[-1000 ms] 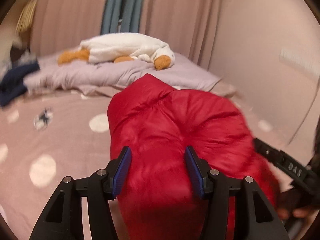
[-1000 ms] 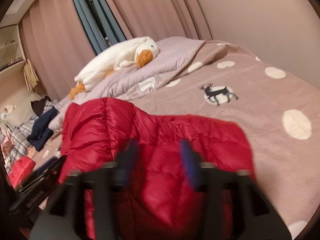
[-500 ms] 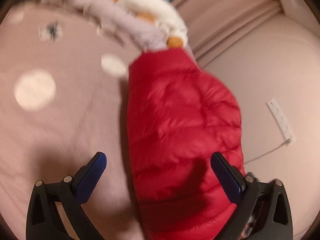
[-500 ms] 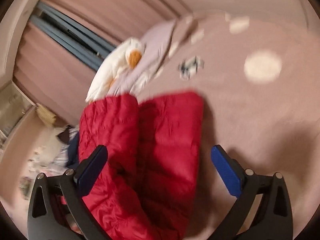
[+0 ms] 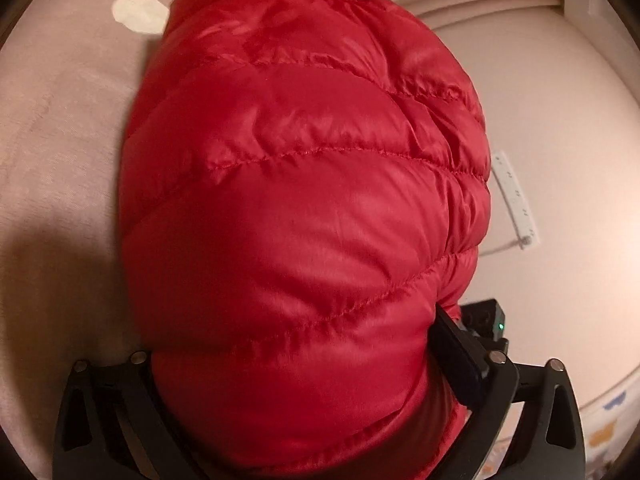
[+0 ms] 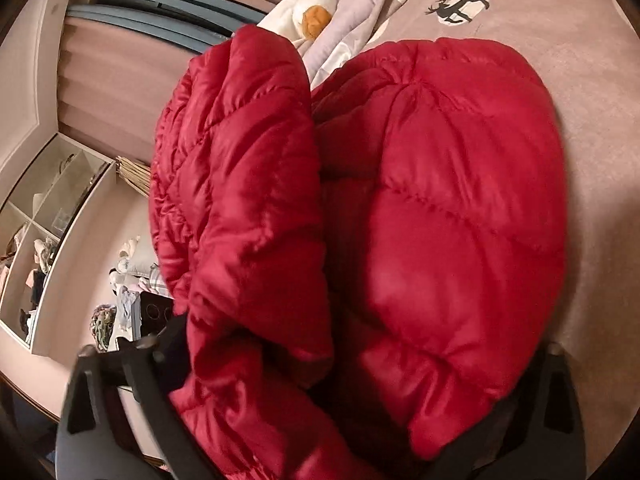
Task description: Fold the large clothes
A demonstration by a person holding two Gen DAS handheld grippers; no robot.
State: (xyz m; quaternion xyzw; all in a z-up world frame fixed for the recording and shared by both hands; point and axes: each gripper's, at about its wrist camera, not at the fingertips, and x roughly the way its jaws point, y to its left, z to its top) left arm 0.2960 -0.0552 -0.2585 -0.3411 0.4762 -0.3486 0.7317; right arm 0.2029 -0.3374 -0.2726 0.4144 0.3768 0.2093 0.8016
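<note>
A puffy red quilted jacket [image 5: 300, 200] lies folded in a thick bundle on the pinkish bed cover [image 5: 60, 160]. My left gripper [image 5: 296, 340] stands wide over its near end. Its jaws are just starting to close, and the jacket fills the gap and hides the left finger. The right pad [image 5: 456, 356] touches the jacket's side. In the right wrist view the jacket [image 6: 440, 220] shows as two lobes with a fold between them. My right gripper [image 6: 352, 352] is closing on the jacket, and the fabric bulges over both fingers and hides the pads.
A white plush goose [image 6: 308, 12] lies on a lilac pillow at the head of the bed. Open shelves [image 6: 48, 220] with clutter stand at the left. A white power strip [image 5: 516, 200] hangs on the wall beside the bed. A deer print [image 6: 464, 2] marks the cover.
Both grippers opened wide, rolled and dropped onto the jacket, which now fills each view. The right jaws have begun to come together on the fabric.
</note>
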